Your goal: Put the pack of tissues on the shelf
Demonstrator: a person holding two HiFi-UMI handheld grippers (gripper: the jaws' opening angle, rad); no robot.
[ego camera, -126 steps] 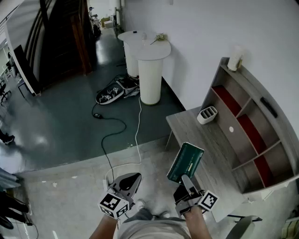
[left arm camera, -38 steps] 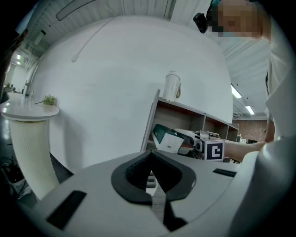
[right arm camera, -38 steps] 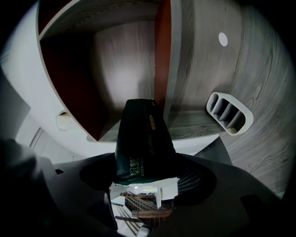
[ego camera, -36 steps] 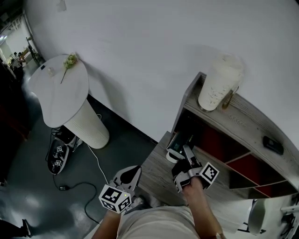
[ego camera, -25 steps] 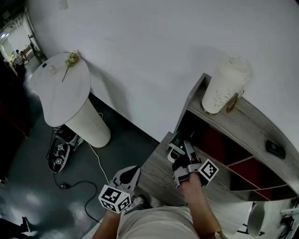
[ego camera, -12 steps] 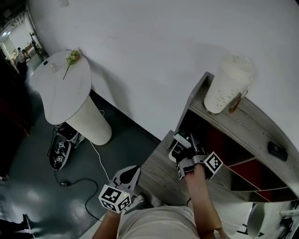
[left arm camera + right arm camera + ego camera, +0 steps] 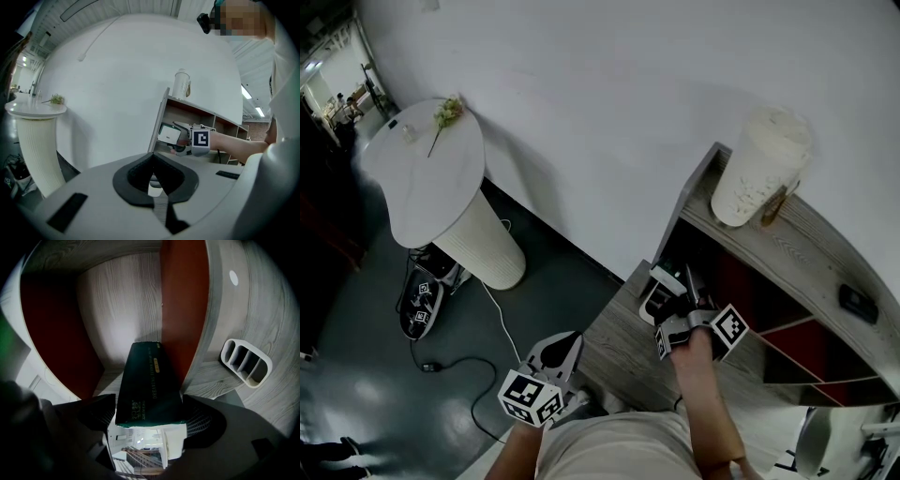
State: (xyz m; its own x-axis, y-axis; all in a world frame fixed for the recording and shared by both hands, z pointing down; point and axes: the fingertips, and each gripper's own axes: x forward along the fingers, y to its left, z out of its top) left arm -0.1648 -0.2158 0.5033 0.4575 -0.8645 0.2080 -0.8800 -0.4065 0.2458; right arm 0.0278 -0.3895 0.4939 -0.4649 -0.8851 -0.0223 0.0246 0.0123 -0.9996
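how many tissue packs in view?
1: the pack of tissues sits between the right gripper's opening jaws, its far end inside the shelf's end compartment. Other compartments are partly hidden, so more could be there.

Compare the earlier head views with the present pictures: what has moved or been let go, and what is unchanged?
The right gripper carried the pack of tissues from near the edge of the desk into the end compartment of the shelf. Its jaws are now opening, with the pack lying between them. The left gripper stayed low, shut and empty.
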